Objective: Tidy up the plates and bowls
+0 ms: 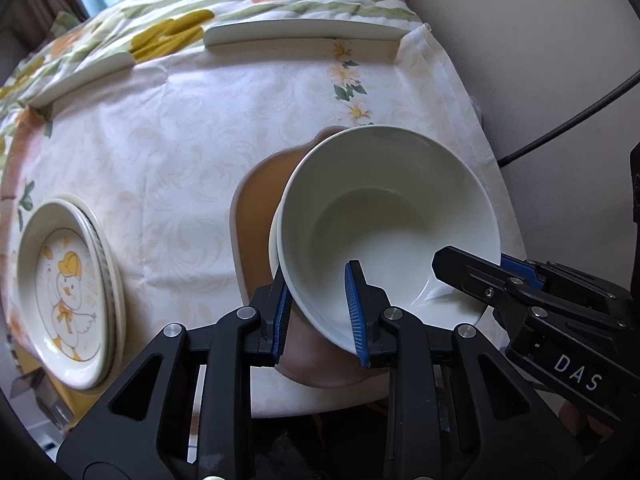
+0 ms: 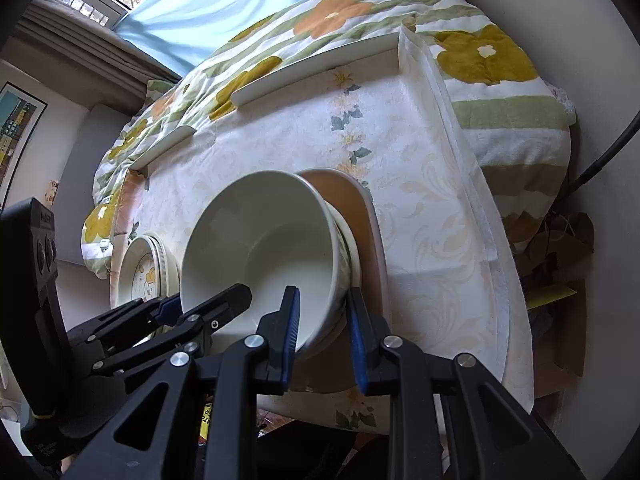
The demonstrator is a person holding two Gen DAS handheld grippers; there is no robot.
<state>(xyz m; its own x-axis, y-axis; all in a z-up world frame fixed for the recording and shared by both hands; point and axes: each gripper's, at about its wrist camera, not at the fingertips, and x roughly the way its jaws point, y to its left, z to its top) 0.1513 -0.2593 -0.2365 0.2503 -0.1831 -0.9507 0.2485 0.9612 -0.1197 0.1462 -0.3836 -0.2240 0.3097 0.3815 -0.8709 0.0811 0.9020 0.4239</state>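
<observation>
Left wrist view: the left gripper straddles the near rim of a white bowl, one blue pad outside the wall and the other inside. The pads sit close to the wall on both sides, so the grip looks clamped on the rim, though contact on the outer pad is hard to confirm. The bowl is tilted, its mouth turned toward the camera and upward, and it appears nested in a second bowl whose rim shows just below at left. Both rest over a tan plate on the table. The right gripper comes in from the right and meets the same rim further round. A stack of duck plates lies well apart at the left edge.

Right wrist view: the right gripper also straddles the bowl wall, inner pad in the bowl, outer one beside the wall; whether it is pressing I cannot tell. The left gripper holds the rim just to the left. The bowl's axis leans toward both cameras, away from the tan plate behind it.

Both grippers are equally near, on adjacent rim sections. The coming move likely depends on levelling the bowl so its axis stands upright.
</observation>
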